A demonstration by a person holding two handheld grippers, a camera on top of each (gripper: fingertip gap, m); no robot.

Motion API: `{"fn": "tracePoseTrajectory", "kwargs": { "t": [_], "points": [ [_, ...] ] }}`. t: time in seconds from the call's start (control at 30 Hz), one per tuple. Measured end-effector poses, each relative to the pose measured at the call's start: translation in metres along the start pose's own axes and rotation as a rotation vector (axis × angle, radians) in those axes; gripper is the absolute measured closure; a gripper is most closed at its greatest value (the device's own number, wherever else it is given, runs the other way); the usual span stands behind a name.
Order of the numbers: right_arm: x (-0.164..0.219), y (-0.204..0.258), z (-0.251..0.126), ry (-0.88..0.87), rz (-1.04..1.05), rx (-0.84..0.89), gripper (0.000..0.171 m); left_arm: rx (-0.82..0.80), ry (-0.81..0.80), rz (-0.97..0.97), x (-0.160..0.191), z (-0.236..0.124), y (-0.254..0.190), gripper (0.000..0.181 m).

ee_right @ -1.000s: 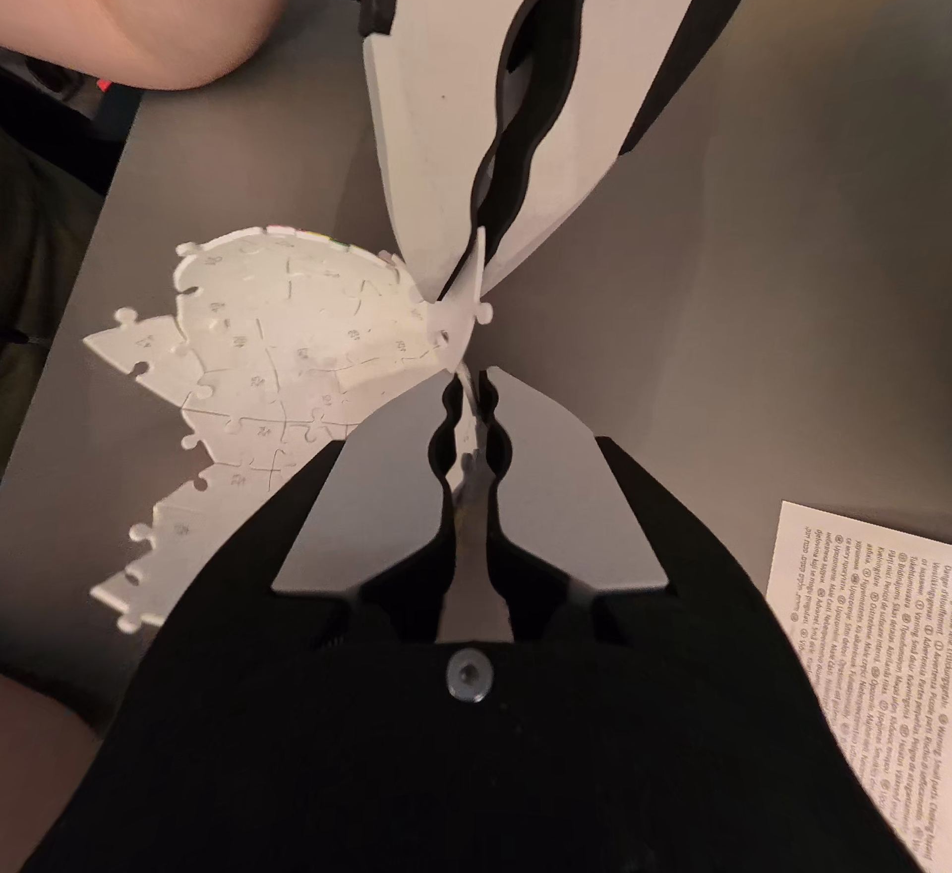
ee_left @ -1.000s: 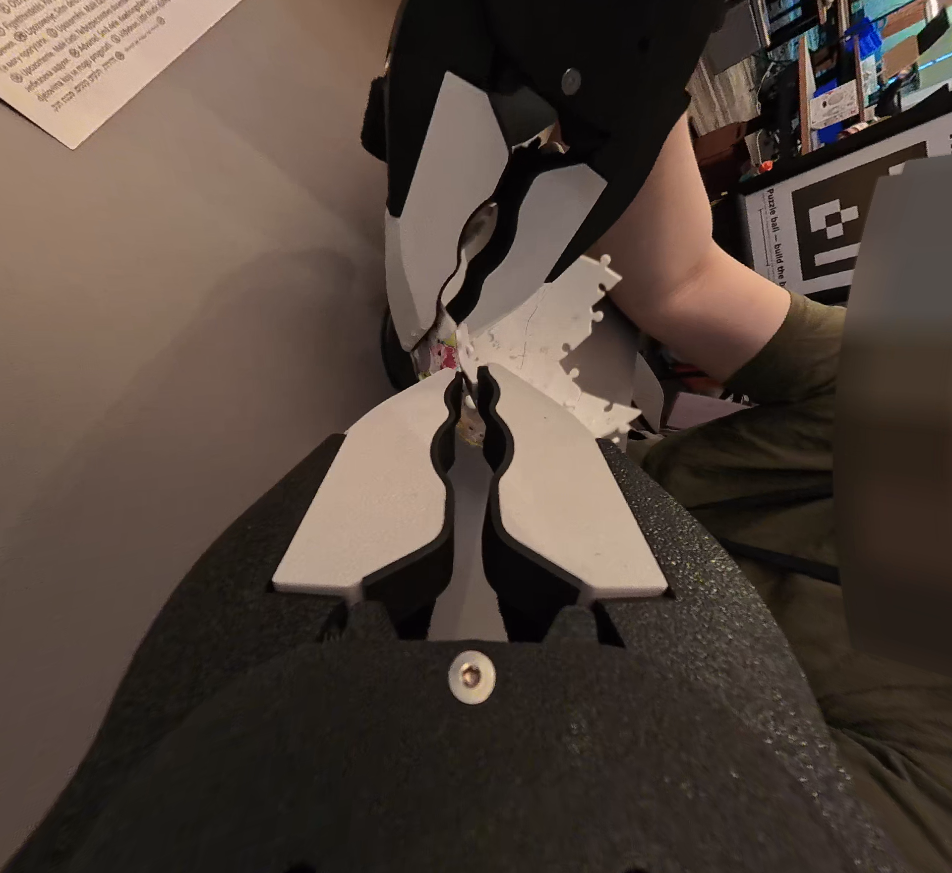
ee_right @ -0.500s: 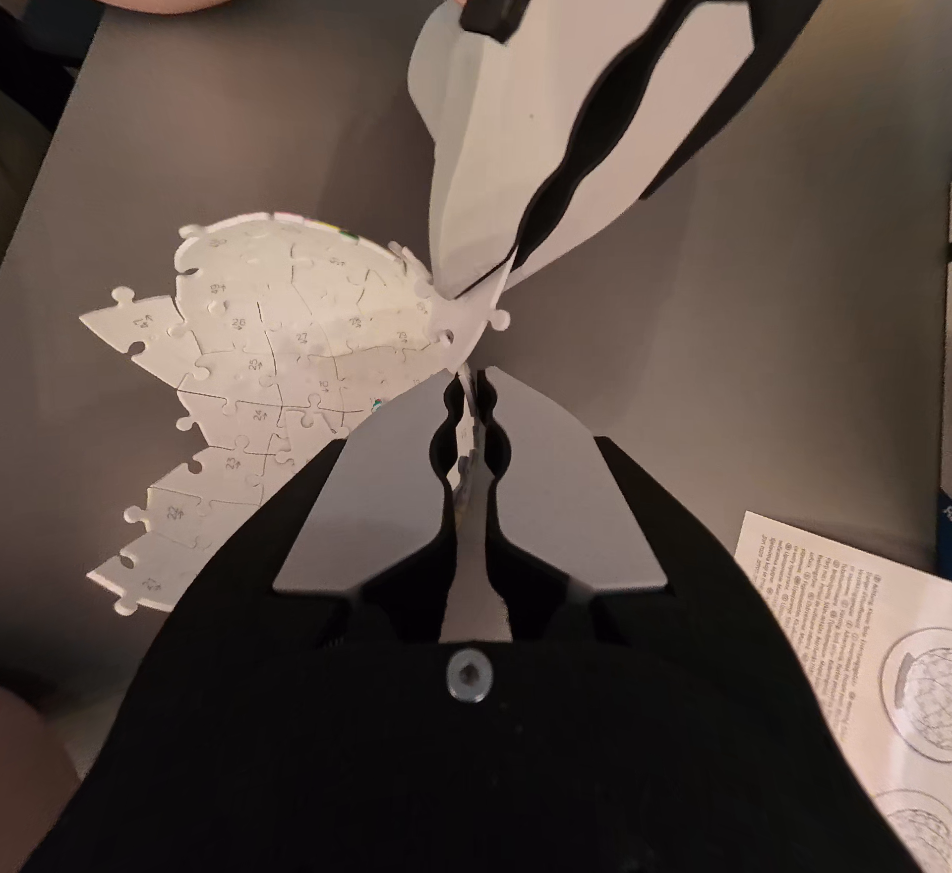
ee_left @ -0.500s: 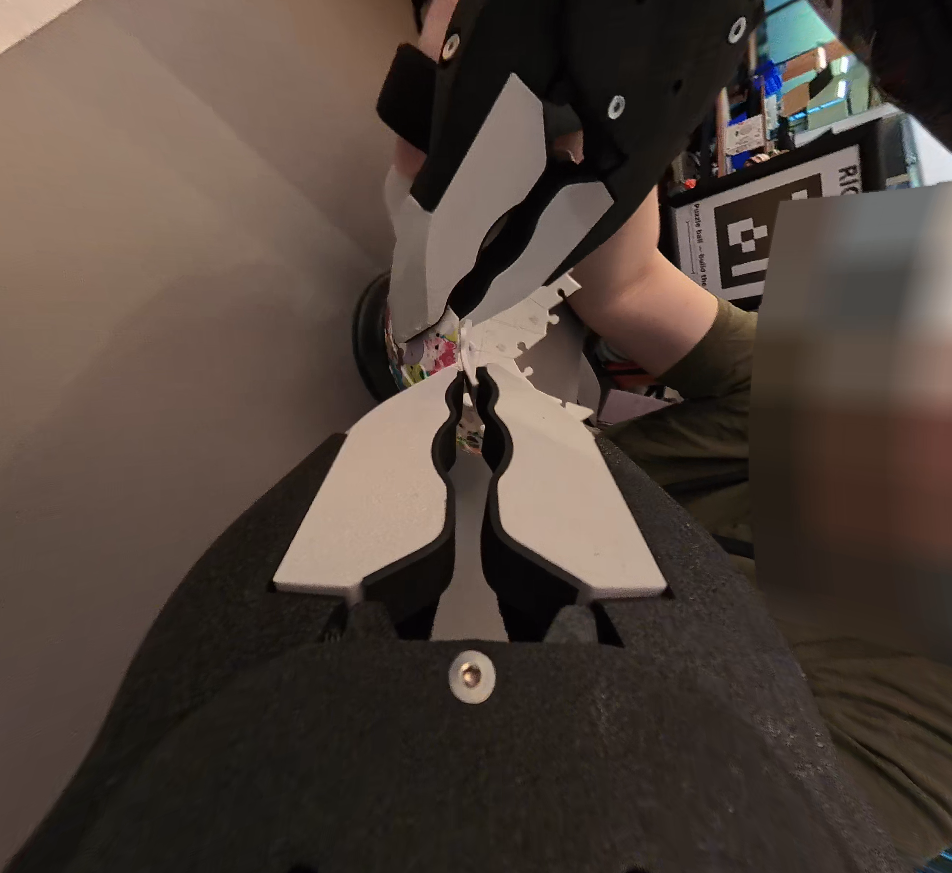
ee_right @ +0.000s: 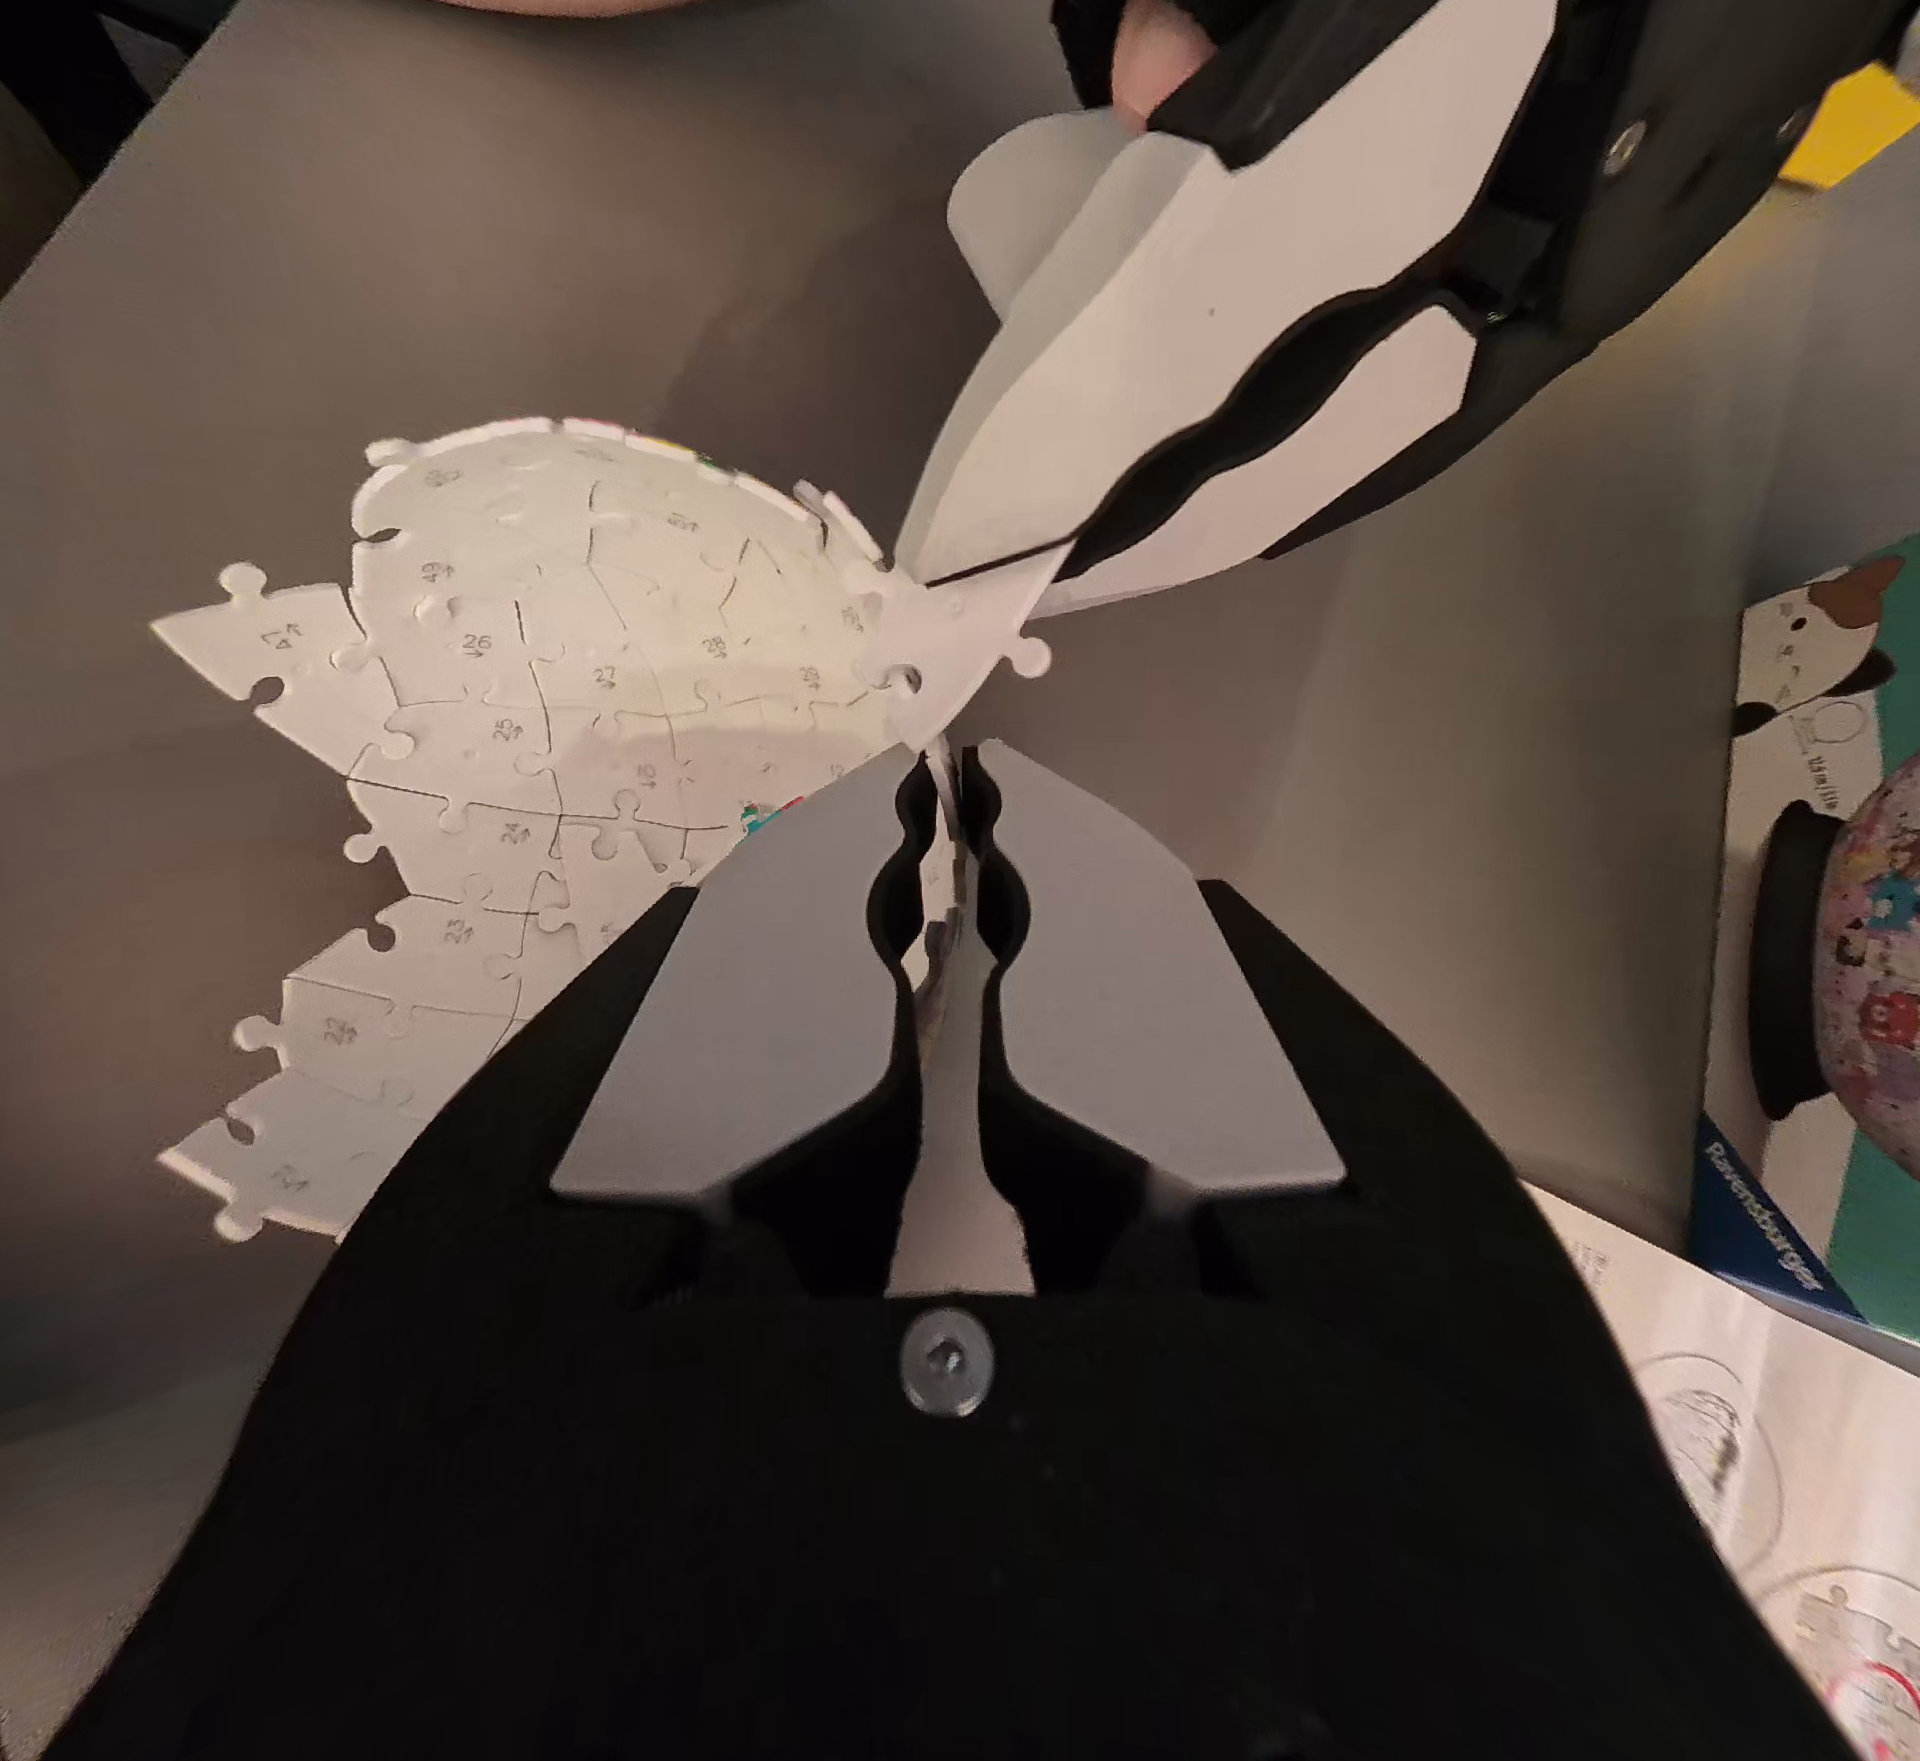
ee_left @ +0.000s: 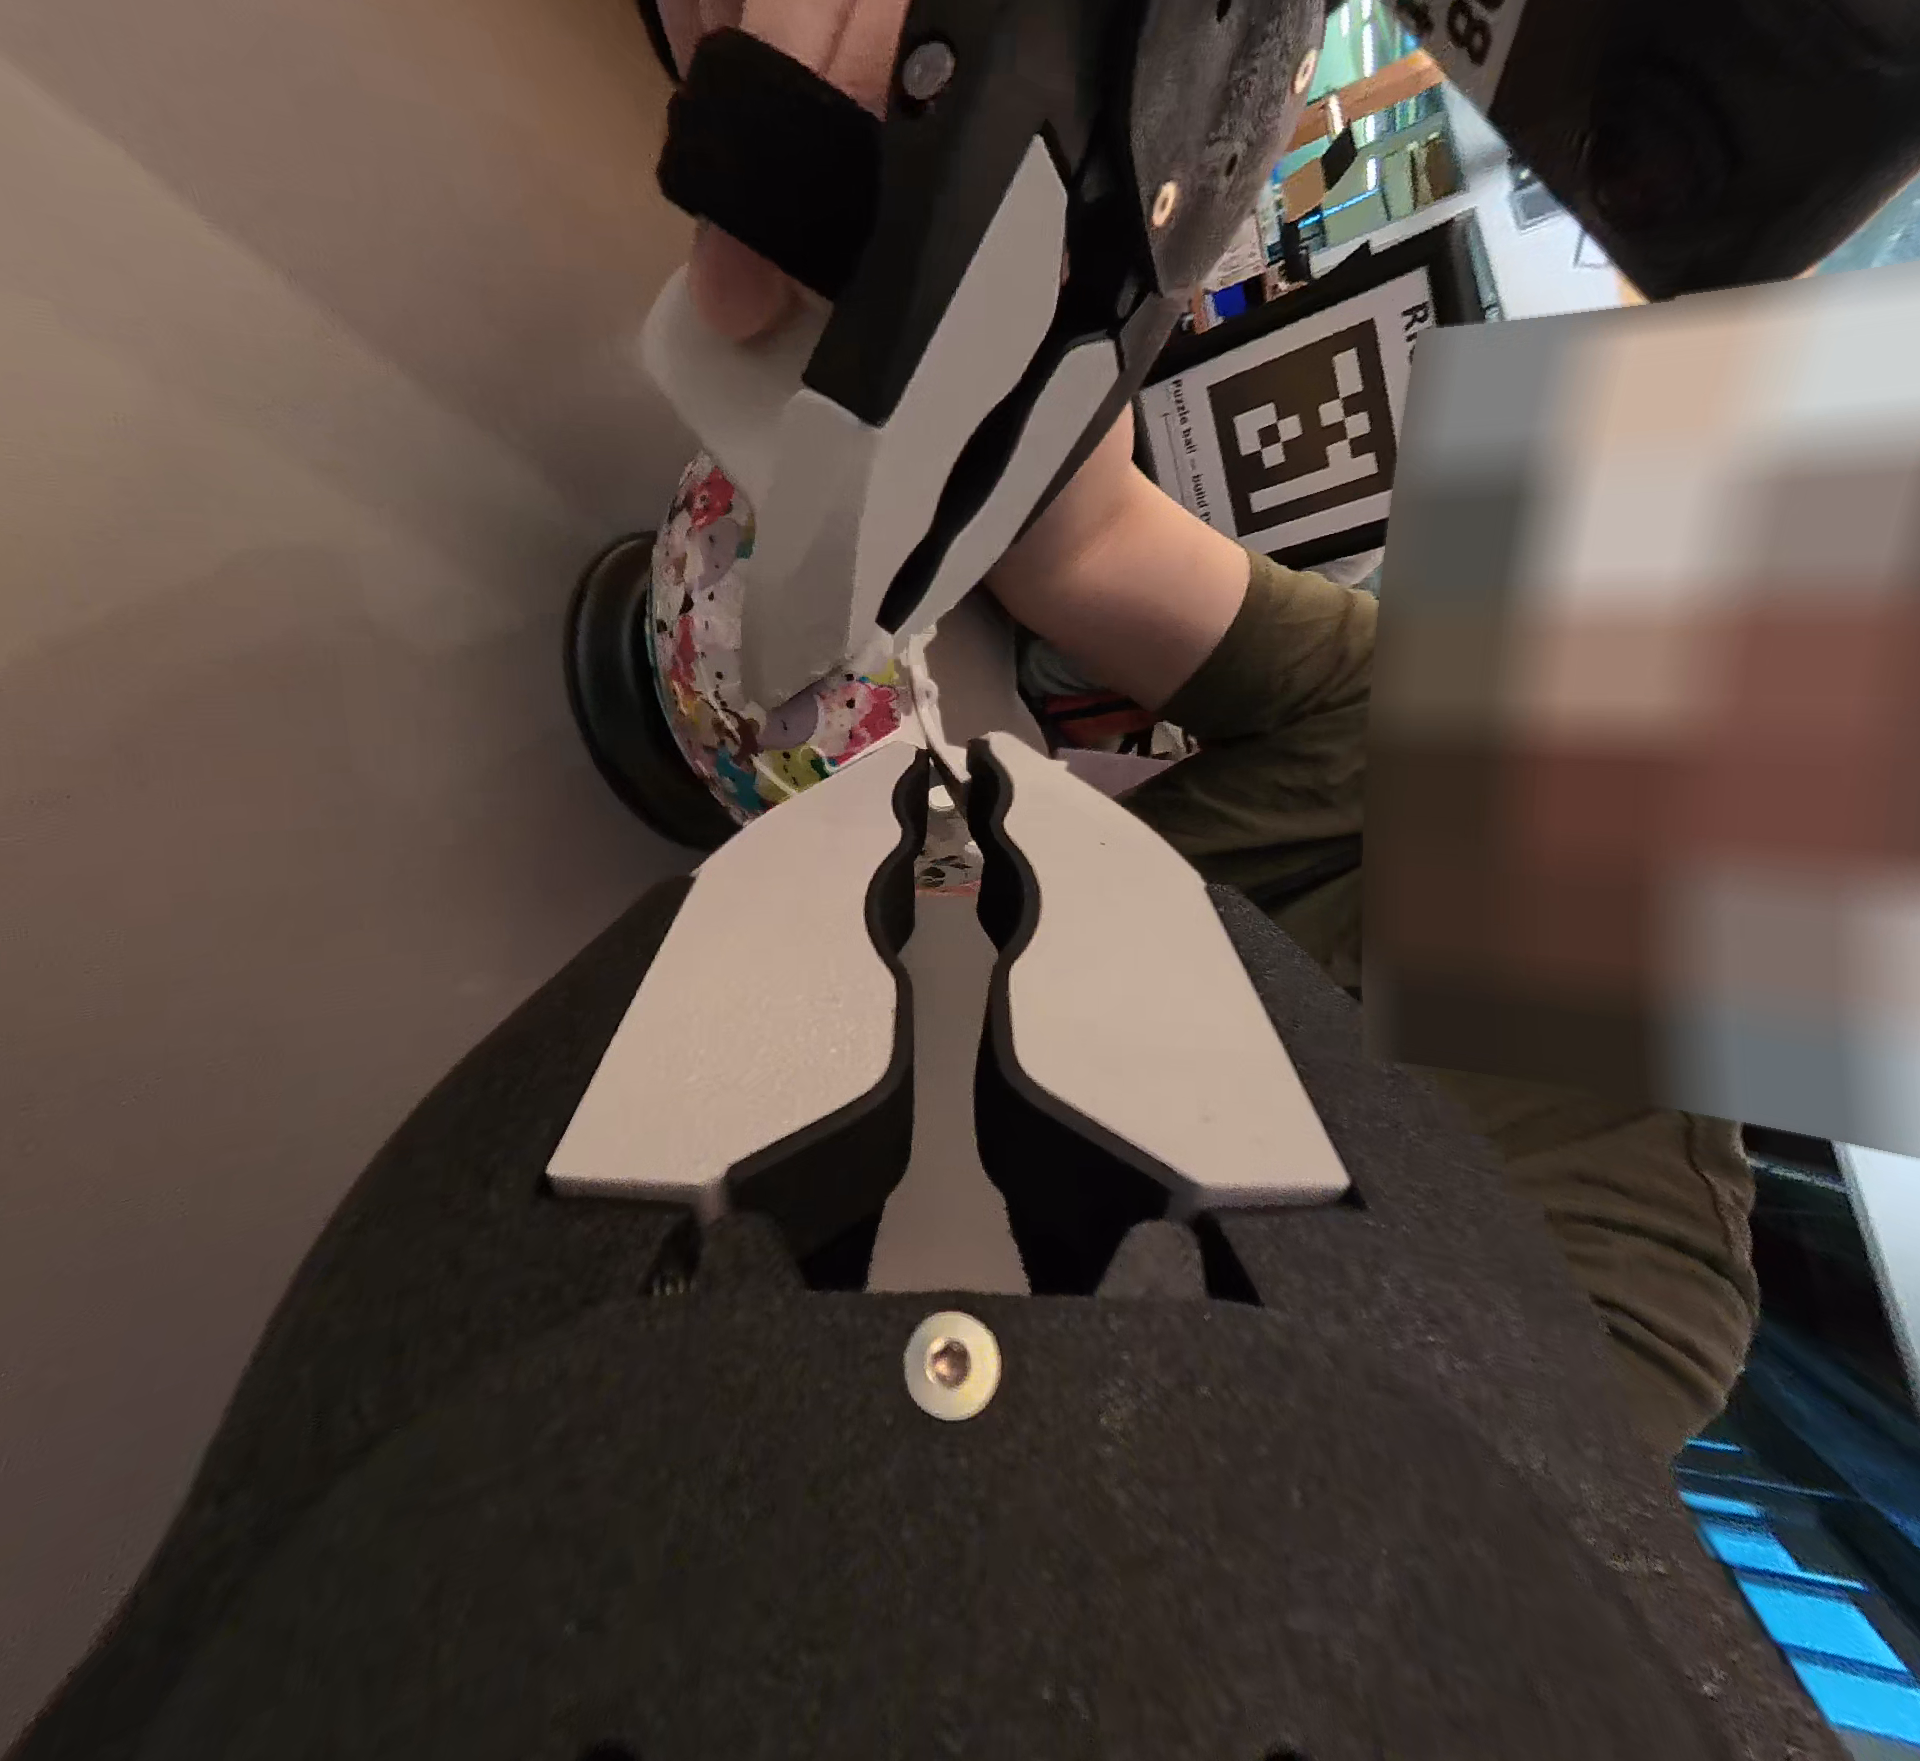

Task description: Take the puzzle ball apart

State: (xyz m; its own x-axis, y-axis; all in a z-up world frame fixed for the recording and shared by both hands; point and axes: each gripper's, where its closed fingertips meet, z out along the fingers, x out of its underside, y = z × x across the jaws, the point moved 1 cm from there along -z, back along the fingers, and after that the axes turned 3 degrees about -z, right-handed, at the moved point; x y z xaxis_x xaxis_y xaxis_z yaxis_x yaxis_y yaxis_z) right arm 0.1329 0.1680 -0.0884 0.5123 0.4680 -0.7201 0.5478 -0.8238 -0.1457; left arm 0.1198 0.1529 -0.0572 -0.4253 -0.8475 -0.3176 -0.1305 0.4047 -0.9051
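Two grippers: both on one rim of the puzzle ball [ee_right: 582, 724], tips nearly touching.
Right gripper [ee_right: 940, 761]: pinched on the shell edge that runs back between its fingers.
Left gripper [ee_right: 971, 568]: just ahead of the right one, clamped on a single piece [ee_right: 956, 651] at the rim.
Ball: open partial shell, white inside facing the right wrist camera, spreading left of the right gripper, above the table [ee_right: 520, 257].
Handling: thin, light, stiff pieces; tab joints pop under a twist (judgement).
Grip point: close to the seam, flat faces only.
Risk: the shell flexing and shedding several pieces at once.
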Motion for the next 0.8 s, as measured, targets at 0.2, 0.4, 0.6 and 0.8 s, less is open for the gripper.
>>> {"fn": "tracePoseTrajectory", "kwargs": {
  "t": [0.2,0.4,0.6,0.8],
  "points": [
    [0.0034,-0.0002,0.0026,0.014,0.038,-0.018,0.165,-0.035,0.003,-0.008,0.0003,-0.0003,0.0037,0.174],
    [0.0037,-0.0006,0.0033,0.014,0.054,-0.024,0.165,-0.075,0.007,0.014,0.0004,-0.0005,0.0044,0.175],
    [0.0017,-0.0038,0.0011,0.009,0.04,0.014,0.164,-0.002,-0.031,-0.106,-0.0039,-0.003,0.0078,0.175],
    [0.0005,-0.0018,0.0013,-0.003,0.05,-0.002,0.164,-0.078,-0.04,-0.048,-0.0063,-0.0051,0.0068,0.166]
  ]
}}
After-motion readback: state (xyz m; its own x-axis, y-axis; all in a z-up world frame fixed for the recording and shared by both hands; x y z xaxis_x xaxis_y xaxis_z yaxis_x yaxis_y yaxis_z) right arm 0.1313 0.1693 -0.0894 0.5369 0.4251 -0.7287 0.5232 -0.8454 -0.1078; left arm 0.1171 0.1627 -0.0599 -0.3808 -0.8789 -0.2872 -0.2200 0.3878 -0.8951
